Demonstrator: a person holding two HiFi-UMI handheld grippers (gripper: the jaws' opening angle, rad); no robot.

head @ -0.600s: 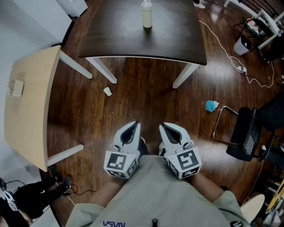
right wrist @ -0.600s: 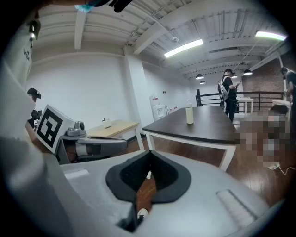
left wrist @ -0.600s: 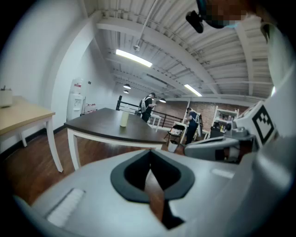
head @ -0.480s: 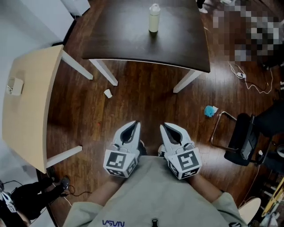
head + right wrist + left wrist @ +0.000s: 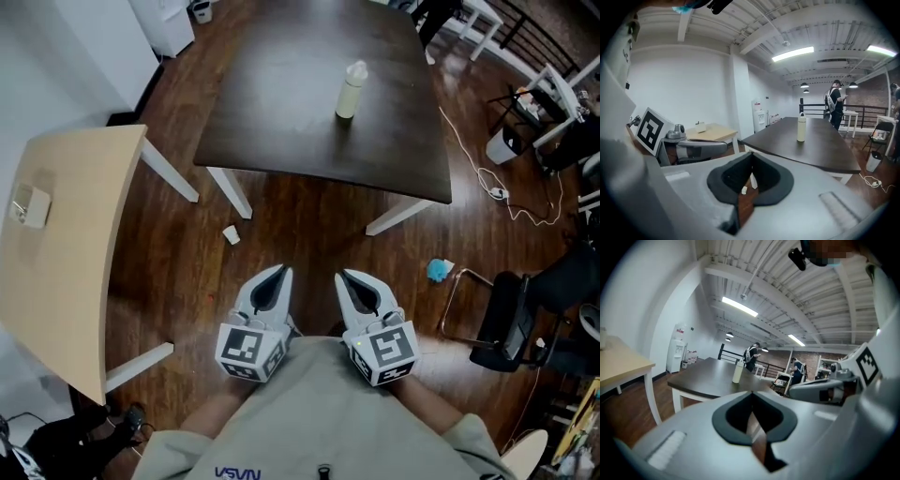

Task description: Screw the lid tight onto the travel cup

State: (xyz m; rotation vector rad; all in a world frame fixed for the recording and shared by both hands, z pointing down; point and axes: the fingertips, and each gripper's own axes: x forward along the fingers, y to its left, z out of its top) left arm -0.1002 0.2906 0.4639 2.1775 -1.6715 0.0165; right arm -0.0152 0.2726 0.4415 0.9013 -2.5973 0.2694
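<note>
- both claws are tucked in against the person's shirt, well short of the dark counter [image 5: 281, 122]: left claw [image 5: 278, 270] and right claw [image 5: 344, 276] each have their jaws pressed together, with nothing caught between them.
- between the claws and the counter there's only wooden floor [image 5: 309, 234]. a small white scrap [image 5: 231, 234] lies by the counter's near left leg, and a blue scrap [image 5: 438, 270] sits off its near right corner.
- out on the counter, towards its right side, the travel cup [image 5: 350, 92] stands upright and alone. the pale lid [image 5: 357, 69] is on top, too small here to tell whether it's threaded down.
- this reads as the approach, with nothing touched yet. to do it well, close in on the counter and spread both claws before reaching. pin the cup's body low with one claw, take the lid square and level with the other, and only then turn. the cup is tall and narrow, so a sideways nudge would likely tip it, and a tilted lid would likely cross-thread.
- against the earlier head view, the counter and cup have dropped lower and swung right in frame, so more of the counter's far side shows. the claws hold the same spot by the shirt, jaws as tight as before.
</note>
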